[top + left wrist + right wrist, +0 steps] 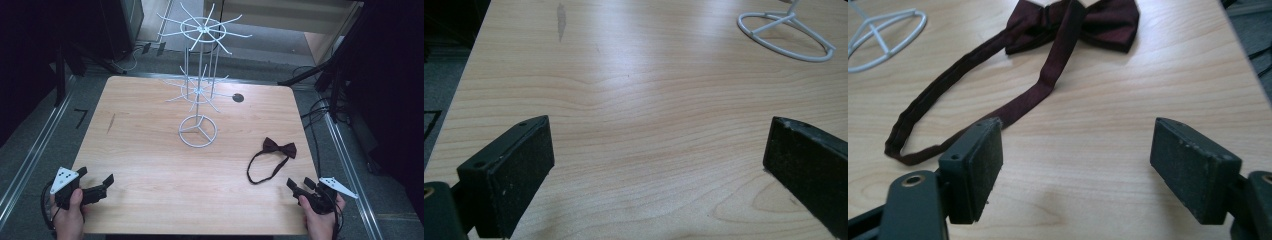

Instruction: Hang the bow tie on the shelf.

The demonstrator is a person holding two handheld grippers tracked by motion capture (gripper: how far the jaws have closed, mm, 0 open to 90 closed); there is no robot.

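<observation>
Bow tie (280, 148) flat on table (150, 160) — wire rack (198, 131) nearby.

Our two black hand-held grippers

Our left gripper (95, 183) and right gripper (300, 183) carry grey dotted three-cornered plates, trailing black cables and screw-holed jaws.

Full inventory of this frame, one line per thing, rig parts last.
bow tie: 1, dark maroon, neck strap looped, right side of the table, just ahead of the right claw
wire display stand: 1, white, two tiers of hooks on a ring base, centre back of the table
table: 1, light wood, round dark hole near its far edge
cables: several, black, floor right of the table
left claw: 1, black, open, near-left corner, nothing between the jaws
right claw: 1, black, open, near-right corner, nothing between the jaws
hands: 2, one on each claw
</observation>
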